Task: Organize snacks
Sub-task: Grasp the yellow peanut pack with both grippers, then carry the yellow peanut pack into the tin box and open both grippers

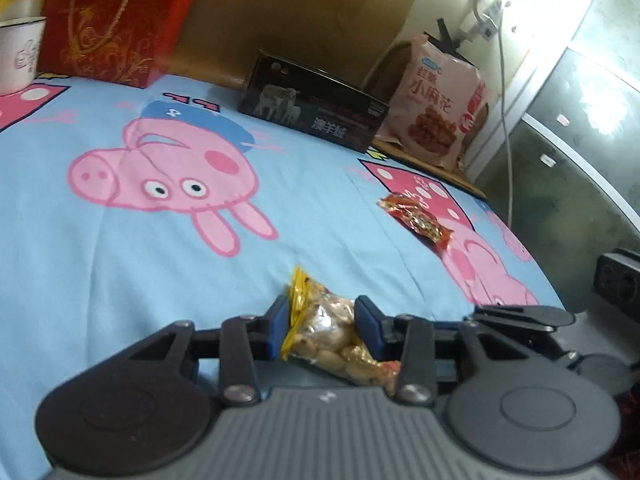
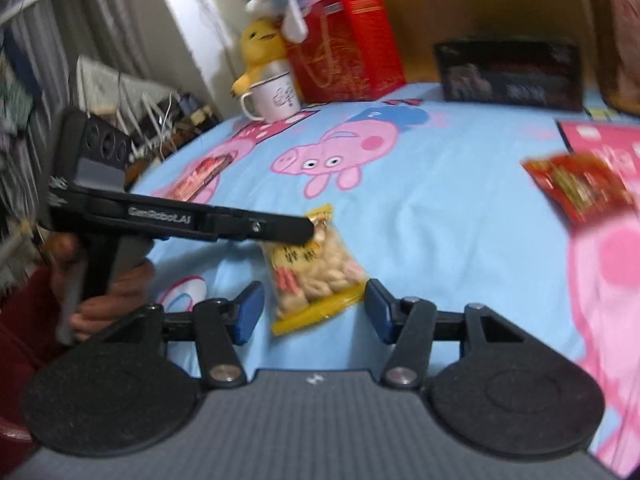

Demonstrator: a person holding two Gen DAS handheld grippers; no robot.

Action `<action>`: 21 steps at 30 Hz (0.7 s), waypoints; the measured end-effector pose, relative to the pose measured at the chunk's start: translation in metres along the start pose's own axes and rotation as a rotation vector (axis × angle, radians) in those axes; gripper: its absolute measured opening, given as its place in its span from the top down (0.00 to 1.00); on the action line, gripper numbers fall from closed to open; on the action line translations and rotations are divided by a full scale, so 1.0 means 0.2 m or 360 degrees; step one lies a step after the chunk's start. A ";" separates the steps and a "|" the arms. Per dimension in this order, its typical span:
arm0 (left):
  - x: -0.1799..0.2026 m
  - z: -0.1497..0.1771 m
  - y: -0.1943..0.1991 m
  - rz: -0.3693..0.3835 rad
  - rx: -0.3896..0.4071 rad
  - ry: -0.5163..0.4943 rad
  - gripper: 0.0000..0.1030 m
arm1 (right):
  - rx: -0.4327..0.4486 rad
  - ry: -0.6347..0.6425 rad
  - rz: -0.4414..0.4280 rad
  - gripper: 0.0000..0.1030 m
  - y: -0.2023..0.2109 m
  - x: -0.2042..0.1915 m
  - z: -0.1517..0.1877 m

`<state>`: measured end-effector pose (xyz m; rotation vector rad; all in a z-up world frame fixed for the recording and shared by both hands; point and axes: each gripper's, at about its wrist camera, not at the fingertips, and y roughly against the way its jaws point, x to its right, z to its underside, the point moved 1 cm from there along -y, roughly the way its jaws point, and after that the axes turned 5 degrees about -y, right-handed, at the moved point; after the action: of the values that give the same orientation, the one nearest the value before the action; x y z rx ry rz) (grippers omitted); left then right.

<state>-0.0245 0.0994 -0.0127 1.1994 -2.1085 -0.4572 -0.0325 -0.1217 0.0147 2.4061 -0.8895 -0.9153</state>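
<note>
A bed covered in a pale blue cartoon-pig sheet (image 1: 168, 240) fills both wrist views; snacks lie scattered on it.

The left gripper (image 1: 322, 328) has its blue pads pressed on either side of a clear, yellow-edged peanut packet (image 1: 332, 336), pinching it near one end; in the right wrist view the same packet (image 2: 316, 268) hangs tilted from the left gripper (image 2: 308, 232), its lower yellow seam close to the sheet. The right gripper (image 2: 314, 312) stands open, a pad on each side of the packet's lower end, not touching it. A hand (image 2: 104, 288) holds the left tool's grip.

A red snack packet (image 1: 416, 216) lies flat on the sheet, well apart to the right.

Likely trouble: the grip is on slippery film near one end, so the packet could slide out or swing; if the right gripper closes while the left still pulls, the film may tear or the peanuts crush; the two tools are close and could knock together.

Readable writing: the left tool's arm reads "GenRobot.AI", slightly blurred; a pink bag (image 1: 436, 108) by the headboard shows large Chinese characters, "小麻花"; a black box (image 1: 316, 108) with lambs pictured carries Chinese text too small to read fully; the peanut packet's characters are blurred; a red gift bag (image 1: 116, 20) and a white mug (image 2: 272, 96) show only decoration.
</note>
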 end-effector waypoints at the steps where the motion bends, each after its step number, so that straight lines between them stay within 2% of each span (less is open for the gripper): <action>1: 0.01 0.00 0.00 -0.0016 -0.0002 0.0009 0.68 | -0.0001 0.0089 0.0040 0.43 -0.03 -0.03 0.00; 3: 0.00 0.00 0.01 -0.0002 -0.0014 0.0072 0.70 | 0.0005 0.0283 0.0143 0.48 -0.07 -0.09 0.01; 5: -0.03 -0.01 0.01 0.0012 -0.0025 0.0133 0.71 | 0.0011 0.0353 0.0176 0.54 -0.08 -0.09 0.00; 6: -0.03 -0.03 -0.01 0.0018 -0.0029 0.0144 0.72 | 0.0012 0.0353 0.0172 0.56 -0.08 -0.07 0.00; 7: -0.03 -0.04 -0.02 0.0022 -0.0028 0.0147 0.73 | 0.0010 0.0335 0.0161 0.65 -0.08 -0.06 -0.02; 8: -0.01 -0.07 -0.03 0.0022 -0.0028 0.0145 0.73 | 0.0010 0.0305 0.0159 0.69 -0.08 -0.04 -0.03; 10: -0.01 -0.13 -0.06 0.0040 -0.0030 0.0152 0.74 | 0.0036 0.0230 0.0182 0.72 -0.08 0.00 -0.08; 15: 0.07 -0.52 -0.18 0.0075 0.0074 0.0051 0.74 | 0.0212 0.0214 0.0259 0.75 -0.02 0.14 -0.34; 17: 0.09 -0.71 -0.28 0.0062 0.0120 -0.0017 0.74 | 0.0298 0.0251 0.0322 0.80 -0.01 0.21 -0.49; 21: 0.09 -1.05 -0.53 0.0053 0.0164 -0.0019 0.74 | 0.0382 0.0167 0.0429 0.81 -0.06 0.46 -0.84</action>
<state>0.1810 0.0336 0.0823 1.2195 -2.1816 -0.3452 0.1431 -0.1522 0.0843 2.4209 -1.3075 -0.6048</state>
